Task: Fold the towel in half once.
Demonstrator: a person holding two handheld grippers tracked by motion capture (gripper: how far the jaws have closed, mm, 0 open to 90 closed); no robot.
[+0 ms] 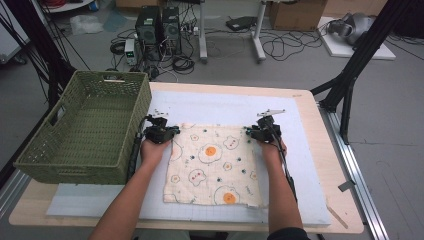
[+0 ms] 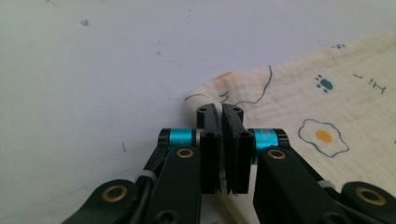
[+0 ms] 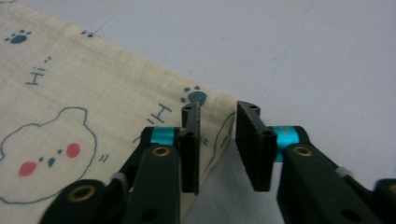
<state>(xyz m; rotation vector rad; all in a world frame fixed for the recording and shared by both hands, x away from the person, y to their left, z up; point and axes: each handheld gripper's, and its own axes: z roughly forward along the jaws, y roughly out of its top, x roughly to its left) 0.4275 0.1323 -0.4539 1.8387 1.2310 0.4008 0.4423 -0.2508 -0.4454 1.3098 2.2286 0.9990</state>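
Note:
A cream cloth (image 1: 215,165) printed with fried eggs, bears and paw marks lies flat on the white mat (image 1: 225,105). My left gripper (image 1: 175,131) is at the cloth's far left corner, and in the left gripper view its jaws (image 2: 220,112) are shut on that bunched corner (image 2: 210,93). My right gripper (image 1: 250,133) is at the far right corner. Its jaws (image 3: 217,114) straddle the cloth's edge (image 3: 219,135) with a clear gap, and the pads do not press on the cloth (image 3: 93,93).
A green woven basket (image 1: 75,165) stands at the left, overhanging the wooden table (image 1: 330,165). Bare mat (image 1: 295,165) lies to the right of the cloth. Beyond the table are cables, computer cases and black stand legs on the floor.

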